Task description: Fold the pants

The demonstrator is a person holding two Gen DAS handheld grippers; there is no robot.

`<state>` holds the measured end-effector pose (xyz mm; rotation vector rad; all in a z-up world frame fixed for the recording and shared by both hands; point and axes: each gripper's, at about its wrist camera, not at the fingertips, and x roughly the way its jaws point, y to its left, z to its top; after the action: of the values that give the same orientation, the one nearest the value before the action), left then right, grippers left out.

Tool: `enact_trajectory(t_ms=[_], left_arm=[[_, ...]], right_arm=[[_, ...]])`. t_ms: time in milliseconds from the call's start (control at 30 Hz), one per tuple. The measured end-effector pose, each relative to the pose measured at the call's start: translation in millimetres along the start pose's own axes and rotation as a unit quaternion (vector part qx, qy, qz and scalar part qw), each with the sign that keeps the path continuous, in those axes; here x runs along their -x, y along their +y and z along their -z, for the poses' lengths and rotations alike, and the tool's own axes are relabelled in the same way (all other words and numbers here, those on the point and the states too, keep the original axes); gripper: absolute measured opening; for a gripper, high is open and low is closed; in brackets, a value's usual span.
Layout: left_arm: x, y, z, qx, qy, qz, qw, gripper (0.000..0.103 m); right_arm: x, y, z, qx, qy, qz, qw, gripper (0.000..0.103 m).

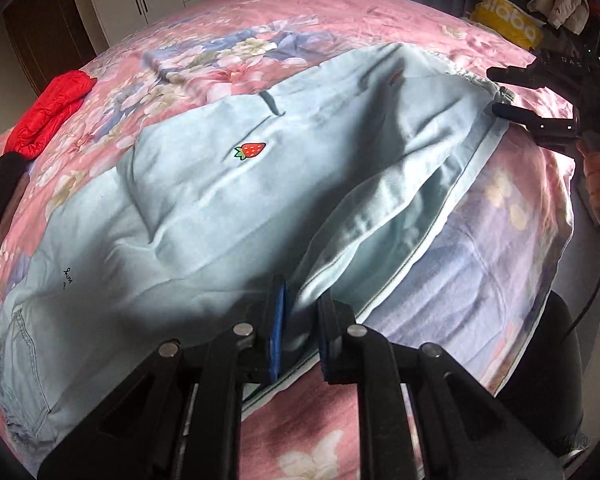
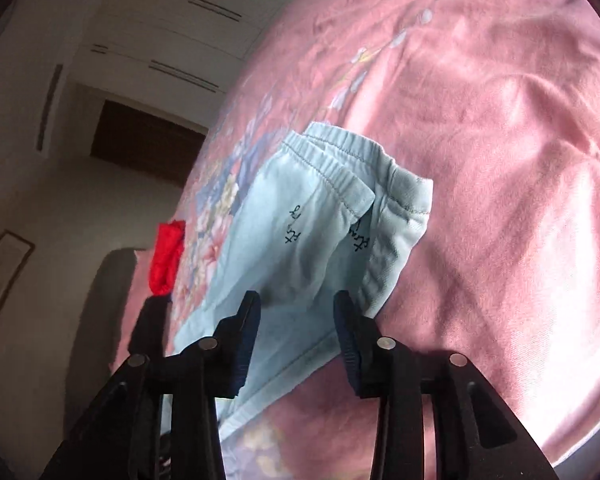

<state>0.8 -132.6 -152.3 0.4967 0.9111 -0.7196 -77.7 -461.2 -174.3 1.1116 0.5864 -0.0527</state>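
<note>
The pants (image 1: 220,184) lie on the bed (image 1: 340,16), on a pink floral cover, and take up most of the left wrist view. Their long axis runs on a diagonal in that view, from the denim-look end with stitched seams at lower left up to the far end at upper right, where the right gripper (image 1: 500,94) reaches in. They are pale blue, soft and creased, with a small red strawberry (image 1: 251,150) embroidered near the middle and a short line of dark script near the lower left. One layer is folded over along the right side, leaving a long straight edge with a lighter band beside it.

The left gripper (image 1: 300,332) points steeply down at the near edge and is closed on a fold of the pants, the cloth pinched between its blue pads.

In the right wrist view the elastic waistband (image 2: 332,160) shows at the top of the pants (image 2: 284,248), doubled so that two gathered edges lie one over the other, with dark handwriting on each layer. The right gripper (image 2: 298,332) has its jaws apart, with cloth lying beyond them and nothing pressed between the pads.

A red garment (image 1: 48,108) lies on the bed well apart from the pants, towards the far left edge.
</note>
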Motion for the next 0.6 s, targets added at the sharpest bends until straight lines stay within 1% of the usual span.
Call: enact_trajectory(t_ms=[33, 100, 167, 200, 233, 267, 300, 333, 400, 433, 500, 567, 600], left_arm=[[-1.5, 0.4, -0.8, 0.000, 0.002, -0.001, 1.0000, 0.014], [-1.9, -1.0, -2.1, 0.000, 0.002, -0.005, 1.0000, 0.013], [-2.7, -2.1, -2.9, -0.001, 0.003, -0.008, 1.0000, 0.012], [-1.9, -2.3, -3.4, 0.001, 0.001, -0.009, 1.0000, 0.011], [-0.3, -1.7, -3.6, 0.003, -0.001, -0.008, 1.0000, 0.011], [2.0, -1.9, -4.1, 0.004, -0.003, -0.008, 1.0000, 0.011], [5.5, -2.8, -4.4, 0.001, -0.008, -0.008, 0.9999, 0.011], [9.3, -4.6, -5.0, -0.003, -0.015, -0.009, 0.9999, 0.011], [14.5, -9.8, -7.0, -0.012, -0.024, -0.006, 0.9996, 0.011], [14.4, -13.3, -8.2, -0.019, -0.026, -0.010, 0.9994, 0.011], [7.9, -18.9, -8.6, -0.028, -0.018, -0.016, 0.9993, 0.011], [-2.4, -21.7, -5.9, -0.035, -0.004, -0.020, 0.9992, 0.013], [-6.1, -20.9, -4.1, -0.039, -0.001, -0.025, 0.9989, 0.014]], right_arm=[[1.2, 1.9, -4.3, 0.001, -0.006, 0.001, 1.000, 0.046], [-3.2, 7.2, -13.9, 0.005, -0.010, 0.023, 1.000, 0.046], [-9.6, 9.1, -21.1, -0.001, -0.015, 0.034, 0.999, 0.046], [-13.5, 9.1, -24.3, -0.008, -0.017, 0.041, 0.999, 0.039], [-17.5, 10.5, -26.9, -0.007, -0.017, 0.048, 0.999, 0.023], [-21.5, 13.9, -29.5, 0.005, -0.014, 0.057, 0.998, 0.012], [-22.5, 19.9, -31.1, 0.022, -0.019, 0.071, 0.997, 0.004], [-21.8, 28.7, -28.0, 0.047, -0.025, 0.080, 0.995, 0.004], [-3.9, 44.0, -25.5, 0.097, -0.060, 0.086, 0.990, 0.004], [6.2, 50.8, -24.9, 0.111, -0.076, 0.087, 0.987, 0.003], [20.1, 49.7, -24.9, 0.118, -0.089, 0.093, 0.985, 0.003], [17.6, 36.1, -26.9, 0.111, -0.080, 0.114, 0.984, 0.003], [12.1, 26.1, -28.2, 0.095, -0.069, 0.133, 0.984, 0.003]])
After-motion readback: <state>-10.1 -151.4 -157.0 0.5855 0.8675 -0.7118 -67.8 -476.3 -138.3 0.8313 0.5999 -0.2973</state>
